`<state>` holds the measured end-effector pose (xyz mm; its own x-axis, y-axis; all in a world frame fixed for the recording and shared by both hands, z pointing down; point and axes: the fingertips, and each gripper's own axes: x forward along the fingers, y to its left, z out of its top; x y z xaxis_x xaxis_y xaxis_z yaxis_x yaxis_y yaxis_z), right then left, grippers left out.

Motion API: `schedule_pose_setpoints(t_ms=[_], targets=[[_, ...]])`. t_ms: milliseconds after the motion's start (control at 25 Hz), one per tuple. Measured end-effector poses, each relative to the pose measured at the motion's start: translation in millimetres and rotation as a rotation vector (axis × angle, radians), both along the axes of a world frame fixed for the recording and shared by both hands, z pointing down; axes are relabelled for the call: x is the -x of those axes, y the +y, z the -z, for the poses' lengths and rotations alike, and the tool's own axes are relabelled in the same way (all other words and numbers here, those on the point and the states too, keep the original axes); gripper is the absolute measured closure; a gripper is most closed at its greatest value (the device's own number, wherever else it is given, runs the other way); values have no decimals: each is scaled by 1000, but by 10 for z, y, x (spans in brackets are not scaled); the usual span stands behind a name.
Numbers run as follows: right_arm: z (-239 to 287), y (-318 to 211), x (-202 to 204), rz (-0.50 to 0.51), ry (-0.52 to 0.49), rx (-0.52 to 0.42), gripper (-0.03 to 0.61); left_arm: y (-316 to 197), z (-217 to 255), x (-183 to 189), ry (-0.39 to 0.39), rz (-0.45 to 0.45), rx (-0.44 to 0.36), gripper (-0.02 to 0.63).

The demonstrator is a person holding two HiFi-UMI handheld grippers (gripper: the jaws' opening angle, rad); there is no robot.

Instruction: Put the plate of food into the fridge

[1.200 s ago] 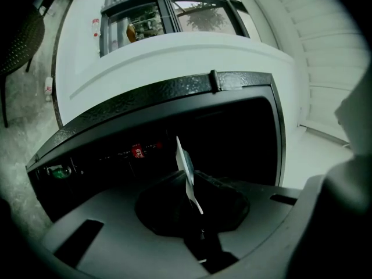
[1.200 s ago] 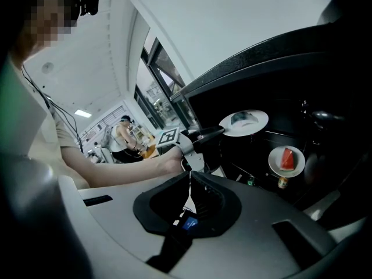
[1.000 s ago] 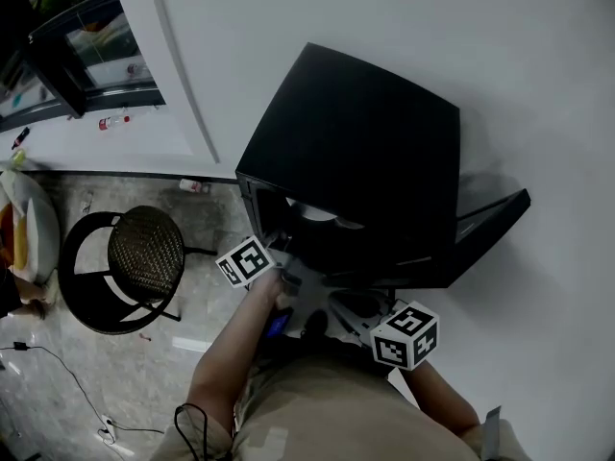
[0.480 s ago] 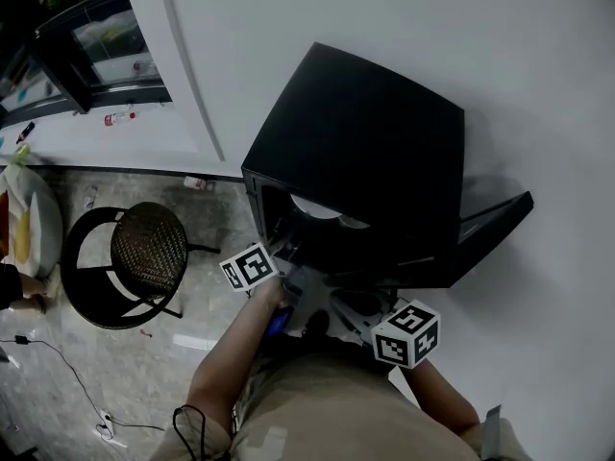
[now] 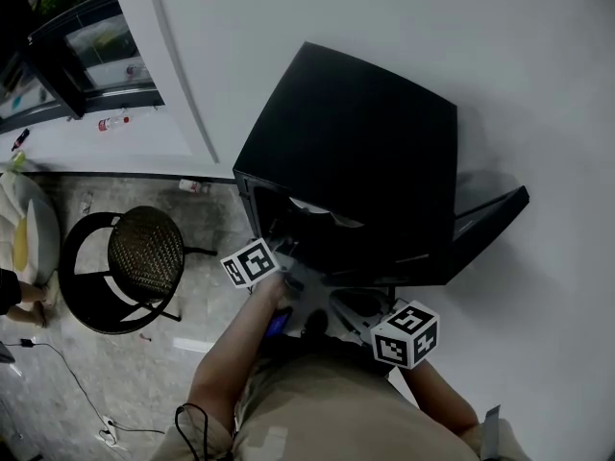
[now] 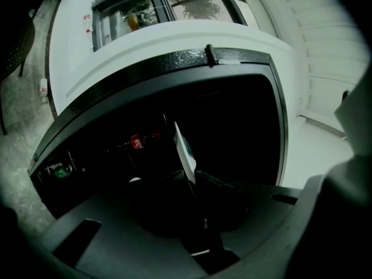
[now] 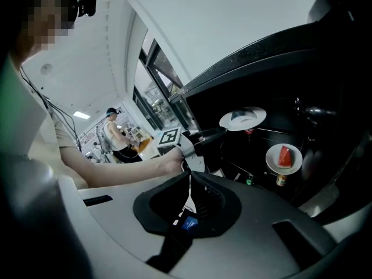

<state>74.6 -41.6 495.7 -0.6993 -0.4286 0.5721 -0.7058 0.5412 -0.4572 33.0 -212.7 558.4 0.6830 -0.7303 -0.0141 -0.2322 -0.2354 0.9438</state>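
A black mini fridge (image 5: 356, 133) stands against a white wall with its door (image 5: 490, 214) swung wide to the right, as a person with a gripper in each hand reaches into the opening. A round stool (image 5: 144, 255) sits on the floor well off to the left. The left gripper (image 6: 190, 182), held level, is clamped on the rim of the plate of food (image 7: 243, 118), its jaws narrow and just now closing a little further on it. The plate hangs out from the jaws inside the upper part of the cabinet (the left gripper view sees it nearly edge-on against the dark interior). Whether its underside touches a shelf yet cannot be told. The right gripper (image 7: 189, 185) waits low in front of the fridge with its jaws drawn together and nothing between them. Lower in the cabinet sits a second plate (image 7: 283, 157) carrying a red wedge of watermelon, with a small can (image 7: 281, 180) just below it and a red cola can (image 6: 135, 141) further back. The step in hand appears to be the placing itself: the plate is inside but apparently not yet let go. The next move would call for settling it flat on a shelf, clear of the things already there, then opening the left jaws and backing straight out so the rim is not dragged along.
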Motion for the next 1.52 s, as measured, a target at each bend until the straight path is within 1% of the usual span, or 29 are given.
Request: schedule_pose_setpoints(t_ms=[400,800,1520], targets=[[-15,0,-28,-6,1,2,552,-157,-14,2,-37,9,-17,548],[-21,7,-49,-3,6,5,552,-236,-24,-25,-25,37,-16,548],[-14,17,-96,-7,11,3,552,-349,-45,-9,-50,67,-18,549]])
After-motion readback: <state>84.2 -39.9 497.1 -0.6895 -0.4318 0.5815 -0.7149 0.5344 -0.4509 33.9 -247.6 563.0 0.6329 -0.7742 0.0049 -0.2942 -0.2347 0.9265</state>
